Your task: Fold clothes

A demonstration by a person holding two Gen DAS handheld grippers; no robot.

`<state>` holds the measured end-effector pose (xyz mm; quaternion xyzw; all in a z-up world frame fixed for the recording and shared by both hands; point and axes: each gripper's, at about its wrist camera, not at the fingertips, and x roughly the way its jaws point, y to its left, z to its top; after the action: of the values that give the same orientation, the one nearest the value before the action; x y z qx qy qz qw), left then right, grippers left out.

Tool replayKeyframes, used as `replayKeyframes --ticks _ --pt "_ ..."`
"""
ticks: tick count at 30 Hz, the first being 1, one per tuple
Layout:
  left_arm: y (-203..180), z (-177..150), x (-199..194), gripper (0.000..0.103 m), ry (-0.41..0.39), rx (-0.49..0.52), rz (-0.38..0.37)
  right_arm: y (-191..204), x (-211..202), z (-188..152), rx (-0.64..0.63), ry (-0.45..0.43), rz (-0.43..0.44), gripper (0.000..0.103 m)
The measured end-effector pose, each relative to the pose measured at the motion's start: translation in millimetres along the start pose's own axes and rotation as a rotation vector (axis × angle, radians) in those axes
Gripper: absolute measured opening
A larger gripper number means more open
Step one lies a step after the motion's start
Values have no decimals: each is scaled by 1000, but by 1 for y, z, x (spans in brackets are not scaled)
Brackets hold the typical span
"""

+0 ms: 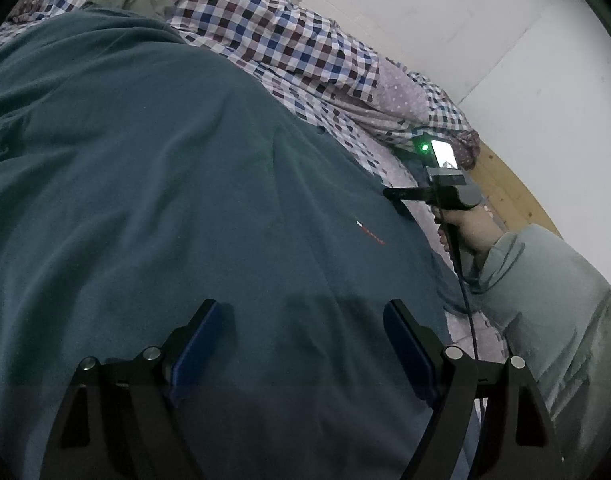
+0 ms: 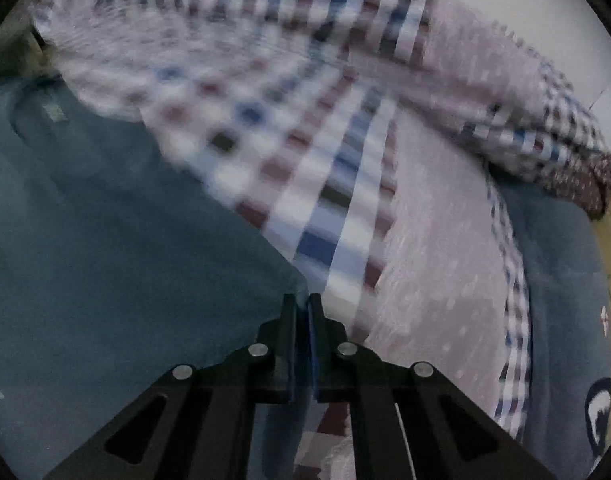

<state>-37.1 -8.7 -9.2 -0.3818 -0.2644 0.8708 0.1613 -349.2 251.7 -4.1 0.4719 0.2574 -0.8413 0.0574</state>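
Note:
A dark teal shirt [image 1: 165, 184] lies spread on the bed and fills most of the left wrist view. It has a small red and white mark [image 1: 369, 234] on it. My left gripper [image 1: 305, 344] is open just above the shirt, holding nothing. My right gripper [image 2: 304, 320] is shut on the edge of the teal shirt [image 2: 105, 240]. The right wrist view is blurred by motion. In the left wrist view the right gripper [image 1: 397, 198] sits at the shirt's right edge, held by a hand in a pale green sleeve [image 1: 545, 300].
A checked and dotted quilt [image 1: 289, 40] lies bunched behind the shirt, and shows in the right wrist view [image 2: 305, 160]. A grey-blue garment with a round print [image 2: 565, 320] lies at the right. A wooden bed edge [image 1: 509, 192] and white wall [image 1: 505, 40] are at the right.

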Motion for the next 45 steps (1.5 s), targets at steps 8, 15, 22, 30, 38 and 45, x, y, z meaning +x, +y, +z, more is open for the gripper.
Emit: replayKeyframes --ticks 8,15,22,30,38,45 --pt "2 -1 -5 86 2 -2 4 -63 -45 -33 256 -73 15 43" --pt "-1 -3 -7 86 -9 -1 12 -197 -128 -184 675 -138 -26 50" --pt "-6 -5 -8 86 -17 19 33 -267 -160 -308 941 -117 -94 52" --pt "-9 -5 -5 86 -18 35 46 -264 -100 -338 996 4 -27 52" --pt "-8 -4 -5 86 -12 20 35 -243 -55 -308 933 52 -59 52" --pt "-2 4 -12 86 -17 -48 -27 -221 -69 -258 784 13 -172 5"
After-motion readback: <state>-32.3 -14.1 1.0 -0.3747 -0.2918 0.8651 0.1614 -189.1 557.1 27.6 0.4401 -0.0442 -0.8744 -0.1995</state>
